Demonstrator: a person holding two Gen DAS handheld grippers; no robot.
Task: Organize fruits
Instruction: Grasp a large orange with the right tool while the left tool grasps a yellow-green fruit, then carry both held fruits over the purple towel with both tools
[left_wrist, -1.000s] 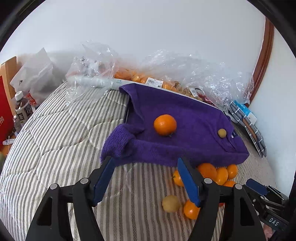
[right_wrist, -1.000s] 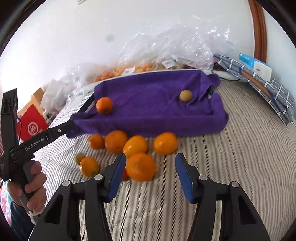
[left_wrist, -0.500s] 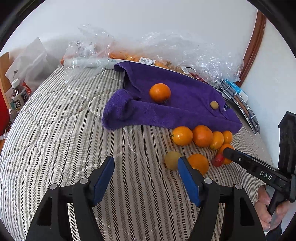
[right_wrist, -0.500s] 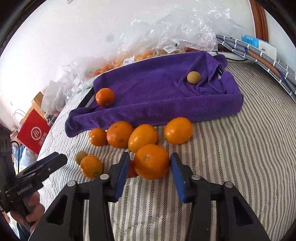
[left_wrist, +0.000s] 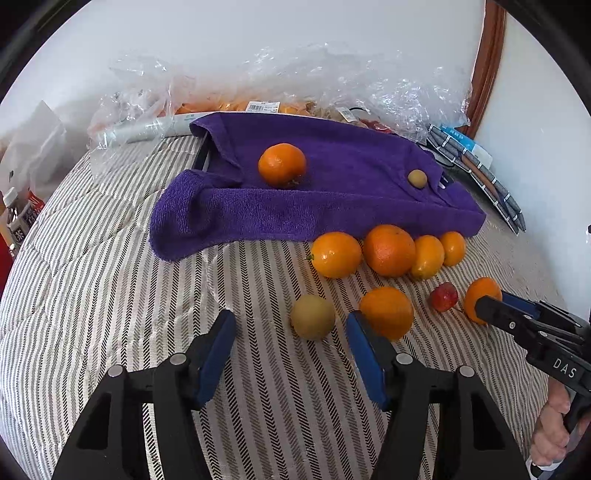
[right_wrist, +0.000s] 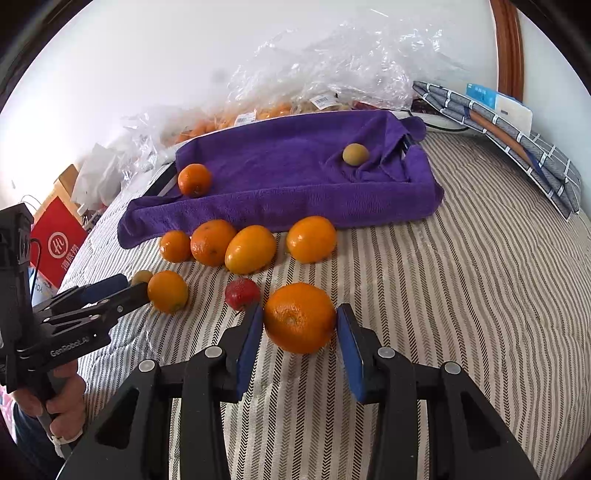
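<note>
From the left wrist, the left gripper (left_wrist: 291, 363) has just been narrowing, with nothing between its jaws — a yellow-green fruit (left_wrist: 313, 316) lies just ahead on the striped bedcover (left_wrist: 110, 295), an orange (left_wrist: 386, 312) beside it. From the right wrist, the right gripper (right_wrist: 300, 341) has just closed in on the big orange (right_wrist: 300, 317), blue pads (right_wrist: 250, 345) at both flanks, the purple towel (right_wrist: 280, 184) beyond. The orange looks firm, fairly heavy and inclined to roll — best pinched across its widest middle.
</note>
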